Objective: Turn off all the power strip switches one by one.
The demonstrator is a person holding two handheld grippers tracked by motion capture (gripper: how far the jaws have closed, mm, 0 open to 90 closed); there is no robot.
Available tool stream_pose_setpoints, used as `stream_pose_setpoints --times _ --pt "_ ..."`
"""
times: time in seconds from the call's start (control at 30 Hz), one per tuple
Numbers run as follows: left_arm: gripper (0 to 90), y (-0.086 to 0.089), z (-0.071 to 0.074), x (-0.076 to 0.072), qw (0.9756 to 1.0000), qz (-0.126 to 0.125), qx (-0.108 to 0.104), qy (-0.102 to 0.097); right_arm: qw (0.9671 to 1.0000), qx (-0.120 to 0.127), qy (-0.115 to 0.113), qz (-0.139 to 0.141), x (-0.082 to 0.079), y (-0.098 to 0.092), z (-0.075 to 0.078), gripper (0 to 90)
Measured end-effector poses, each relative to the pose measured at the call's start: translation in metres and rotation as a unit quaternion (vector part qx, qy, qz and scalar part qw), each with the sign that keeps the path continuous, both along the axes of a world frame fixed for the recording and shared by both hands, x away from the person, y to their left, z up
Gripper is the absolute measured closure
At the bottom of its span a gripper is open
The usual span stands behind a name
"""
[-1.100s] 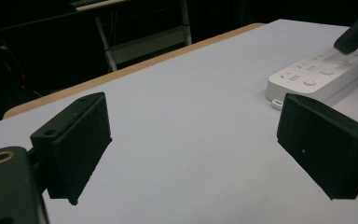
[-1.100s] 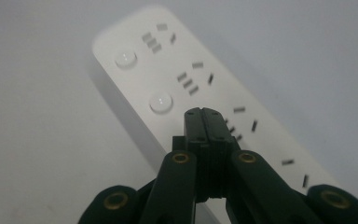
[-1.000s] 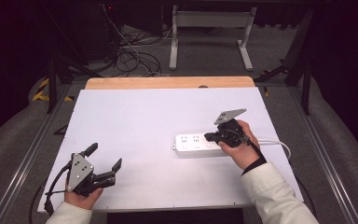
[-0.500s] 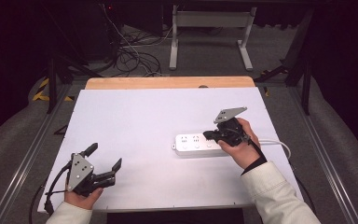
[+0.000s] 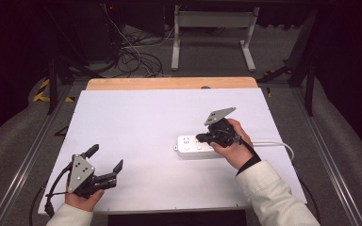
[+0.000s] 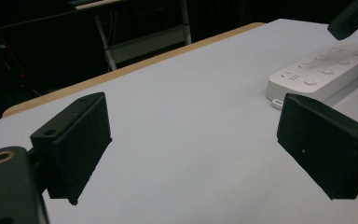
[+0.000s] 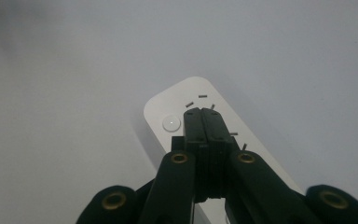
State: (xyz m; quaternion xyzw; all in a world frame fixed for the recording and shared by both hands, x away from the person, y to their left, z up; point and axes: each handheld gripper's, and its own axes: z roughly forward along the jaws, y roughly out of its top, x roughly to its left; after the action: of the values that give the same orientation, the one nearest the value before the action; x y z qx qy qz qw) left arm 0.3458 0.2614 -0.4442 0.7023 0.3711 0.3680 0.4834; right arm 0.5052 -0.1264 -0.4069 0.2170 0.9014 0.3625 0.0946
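Both tongs show from the high view. Held in the person's right hand, the right gripper (image 5: 206, 137) has its jaws pressed together with nothing between them, their tips above the left part of the white rectangular plastic power strip (image 5: 194, 146). That strip lies flat on the white desk (image 5: 136, 122), right of the desk's middle and nearer the right edge than the left. Its long axis runs roughly parallel to the desk's near edge: the free end points toward the left edge, and the white cable (image 5: 275, 143) leaves the other end toward the right edge, then curves toward the near right corner. Near the near left corner, the left gripper (image 5: 104, 164) rests in the person's left hand, jaws wide apart and holding nothing, well apart from the strip.

Along the left gripper's own jaws, the two black pads stand far apart over bare desk. The power strip (image 6: 324, 72) lies beyond the right-hand jaw, its round buttons and socket slots facing up, and the right gripper's dark tip (image 6: 352, 18) hangs above it at the upper right corner.

Down the right gripper's view, the closed jaws (image 7: 206, 122) meet over the strip's rounded free end (image 7: 186, 100), just beside a round white button (image 7: 171, 123); whether the tips touch the strip cannot be told.
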Motion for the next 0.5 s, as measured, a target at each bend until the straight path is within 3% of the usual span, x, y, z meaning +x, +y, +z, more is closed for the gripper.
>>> stream_pose_setpoints --times 0.5 --pt "10.3 0.0 0.0 -0.001 1.0 0.001 0.0 -0.001 0.9996 -0.019 0.023 -0.001 0.007 0.005 -0.013 90.0"
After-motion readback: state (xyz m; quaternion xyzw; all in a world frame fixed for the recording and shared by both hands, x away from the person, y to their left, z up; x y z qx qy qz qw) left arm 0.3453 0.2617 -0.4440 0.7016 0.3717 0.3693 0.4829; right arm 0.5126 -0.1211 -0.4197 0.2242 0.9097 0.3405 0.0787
